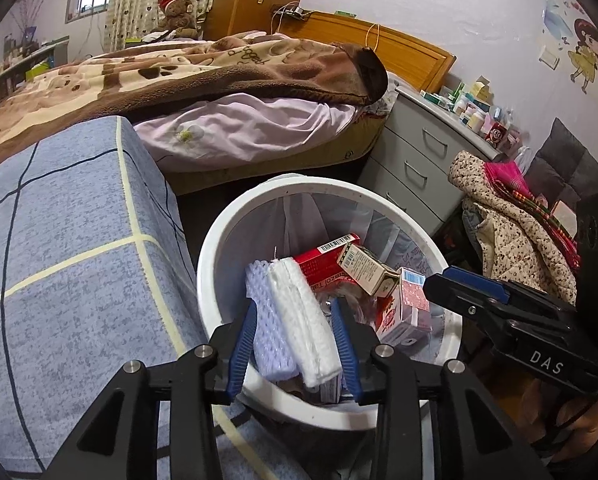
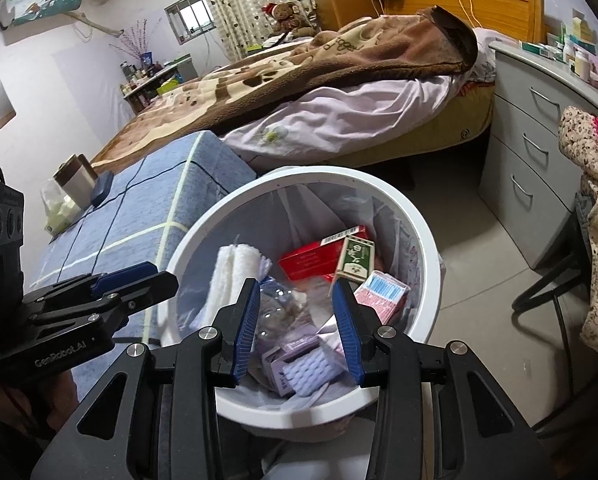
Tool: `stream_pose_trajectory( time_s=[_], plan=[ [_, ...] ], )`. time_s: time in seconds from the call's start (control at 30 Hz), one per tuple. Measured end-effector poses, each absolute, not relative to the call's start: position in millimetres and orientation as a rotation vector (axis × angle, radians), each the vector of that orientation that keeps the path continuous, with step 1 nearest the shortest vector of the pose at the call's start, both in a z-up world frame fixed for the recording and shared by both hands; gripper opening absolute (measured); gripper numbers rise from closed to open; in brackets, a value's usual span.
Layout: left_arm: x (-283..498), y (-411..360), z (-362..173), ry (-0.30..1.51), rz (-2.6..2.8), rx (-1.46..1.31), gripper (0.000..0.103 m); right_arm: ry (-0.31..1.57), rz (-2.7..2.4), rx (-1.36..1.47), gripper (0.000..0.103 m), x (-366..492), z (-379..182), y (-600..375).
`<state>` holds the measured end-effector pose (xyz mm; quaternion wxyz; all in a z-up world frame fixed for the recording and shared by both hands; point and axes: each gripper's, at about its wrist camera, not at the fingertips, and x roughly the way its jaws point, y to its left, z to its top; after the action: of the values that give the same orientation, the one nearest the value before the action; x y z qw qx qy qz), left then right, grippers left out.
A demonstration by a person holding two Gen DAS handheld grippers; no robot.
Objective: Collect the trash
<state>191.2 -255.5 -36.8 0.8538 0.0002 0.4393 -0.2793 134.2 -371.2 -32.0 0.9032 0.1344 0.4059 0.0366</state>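
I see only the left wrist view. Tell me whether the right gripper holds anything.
Observer: No. The right gripper is open over the bin, with nothing between its pads.
Operator: Report what is on the bench.
Observer: A cup stands at the far end of the bench.
Operator: Describe the bin's near side, which is hidden from me.
Observer: A purple box lies there with a foam net on it.

Open above the white bin (image 2: pixel 427 240). Hemmed by blue checked bench (image 2: pixel 147 216) at left, grey drawers (image 2: pixel 539 184) right. Bare floor (image 2: pixel 467 232) between.
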Motion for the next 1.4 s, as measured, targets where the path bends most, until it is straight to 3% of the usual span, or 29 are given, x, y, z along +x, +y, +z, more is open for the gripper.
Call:
stream_pose_trajectory(
  time_s=[0.23,0.4,1.4],
  plan=[
    [172,-239,-20,0.883,-0.565,-0.006,0.039,0.817,0.098,0.26,0.04,121,-20,-357],
    [155,-223,-8,0.852,-0.539,-0.01,0.039,0.793,0.124,0.241,0.051,111,-12,-342],
    [57,-121,13,0.761,-0.331,-0.024,0.039,0.733,0.24,0.137,0.053,53,12,-277]
  ],
)
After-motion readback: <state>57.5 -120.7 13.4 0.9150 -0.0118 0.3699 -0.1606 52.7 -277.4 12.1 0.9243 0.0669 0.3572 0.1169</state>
